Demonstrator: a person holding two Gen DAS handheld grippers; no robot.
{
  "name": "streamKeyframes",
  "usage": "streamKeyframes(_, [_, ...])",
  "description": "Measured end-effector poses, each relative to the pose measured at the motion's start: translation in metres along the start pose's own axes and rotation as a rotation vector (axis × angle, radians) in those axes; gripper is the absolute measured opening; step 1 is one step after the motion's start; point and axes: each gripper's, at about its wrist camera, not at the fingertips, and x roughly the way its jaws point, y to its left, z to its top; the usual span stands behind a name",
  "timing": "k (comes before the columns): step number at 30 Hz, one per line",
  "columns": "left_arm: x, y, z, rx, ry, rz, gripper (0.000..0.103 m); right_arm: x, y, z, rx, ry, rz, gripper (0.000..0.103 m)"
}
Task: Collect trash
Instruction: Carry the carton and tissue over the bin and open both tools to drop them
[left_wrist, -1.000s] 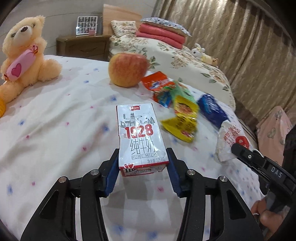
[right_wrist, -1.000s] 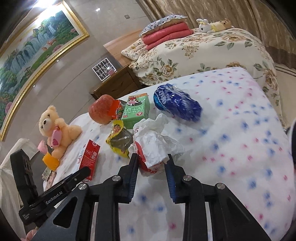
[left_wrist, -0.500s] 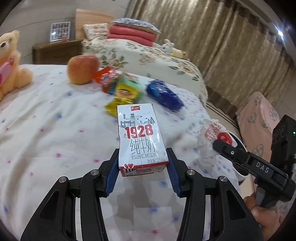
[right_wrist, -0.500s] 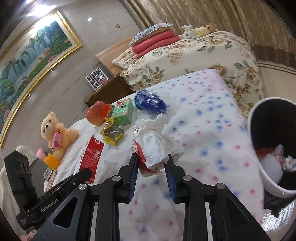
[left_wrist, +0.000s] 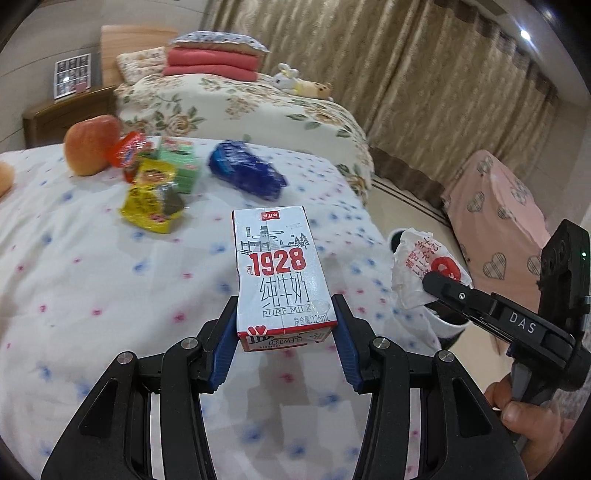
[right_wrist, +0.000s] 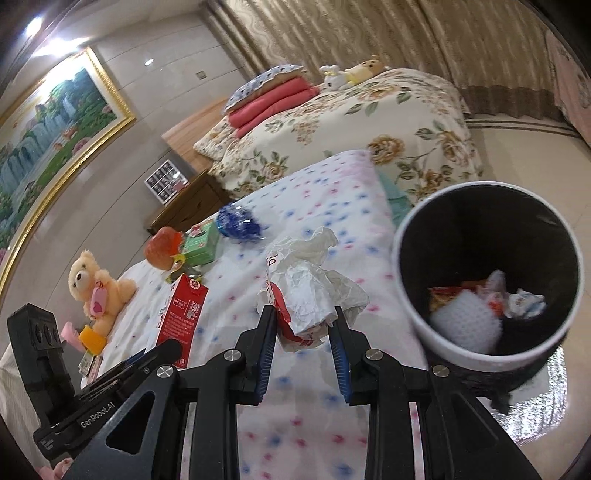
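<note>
Now, on the left, the left tongs (left_wrist: 285, 334) grip a milk carton (left_wrist: 279, 273) above the bed (left_wrist: 85, 266), where an apple (left_wrist: 92, 144), yellow wrapper (left_wrist: 153, 201) and blue packet (left_wrist: 245, 173) lie. To the right, the right tongs (right_wrist: 303, 334) are closed on a crumpled paper wrapper (right_wrist: 310, 291), just beside the bin (right_wrist: 484, 354), which holds some trash.

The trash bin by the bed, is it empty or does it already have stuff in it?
Not empty. The trash bin holds wrappers and a white dotted piece at its bottom, well below the rim, with dark wall showing above them.
</note>
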Motion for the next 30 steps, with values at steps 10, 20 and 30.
streamKeyframes(10, [0.014,-0.046,-0.001,0.077,0.028,-0.061,0.047,-0.024,-0.040,0.002,0.062,-0.035,-0.059,0.029])
streamKeyframes(20, [0.026,-0.083,0.004,0.140,0.045,-0.103,0.047,-0.041,-0.074,0.005,0.111,-0.061,-0.107,0.029])
streamKeyframes(30, [0.043,-0.114,0.006,0.187,0.076,-0.128,0.047,-0.047,-0.100,0.008,0.145,-0.067,-0.137,0.029])
